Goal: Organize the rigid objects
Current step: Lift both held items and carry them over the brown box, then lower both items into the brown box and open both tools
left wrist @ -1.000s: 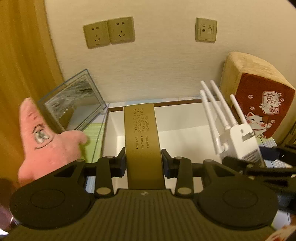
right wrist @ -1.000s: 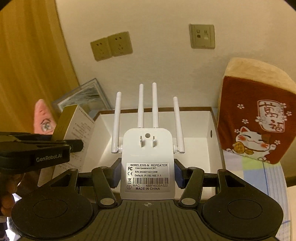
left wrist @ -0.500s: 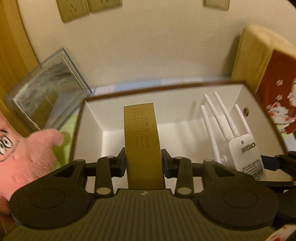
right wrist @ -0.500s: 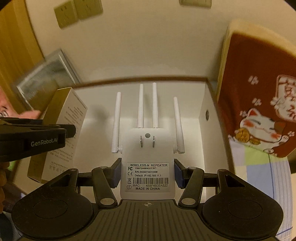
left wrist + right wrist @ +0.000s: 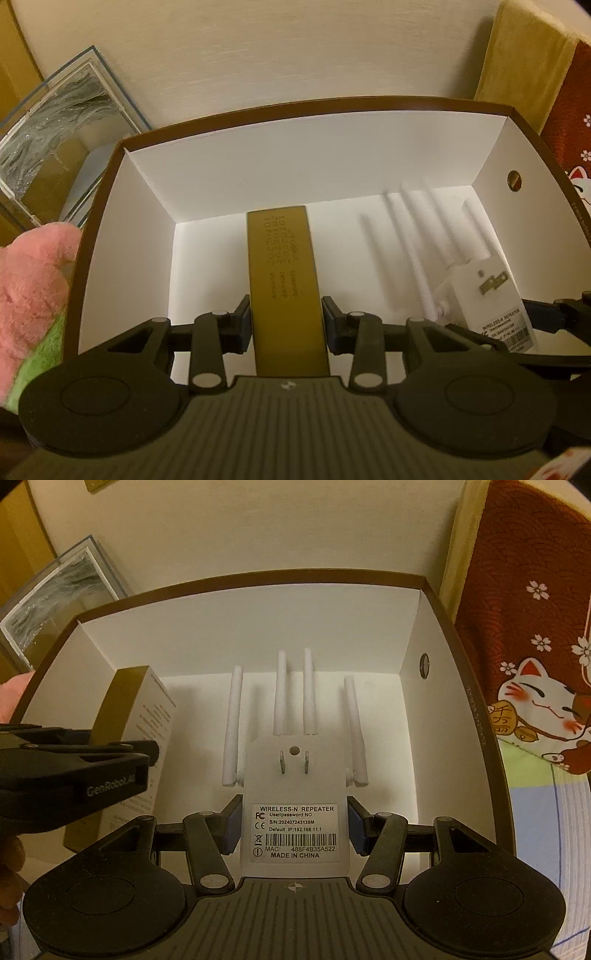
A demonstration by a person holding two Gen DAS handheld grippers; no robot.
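An open white cardboard box with a brown rim fills both views. My left gripper is shut on a slim gold carton, held inside the box over its left half; the same carton shows at the left of the right wrist view. My right gripper is shut on a white wireless repeater with several antennas, held down in the box's right half. In the left wrist view the repeater appears at the right. Whether either object touches the box floor is unclear.
A pink plush toy sits left of the box. A clear acrylic frame leans on the wall behind it. A red cushion with a lucky cat stands right of the box. A checked cloth covers the table.
Both grippers have sunk and tipped downward, carrying the gold carton and the repeater from above the box rim down into the box. The wall sockets have left the view.
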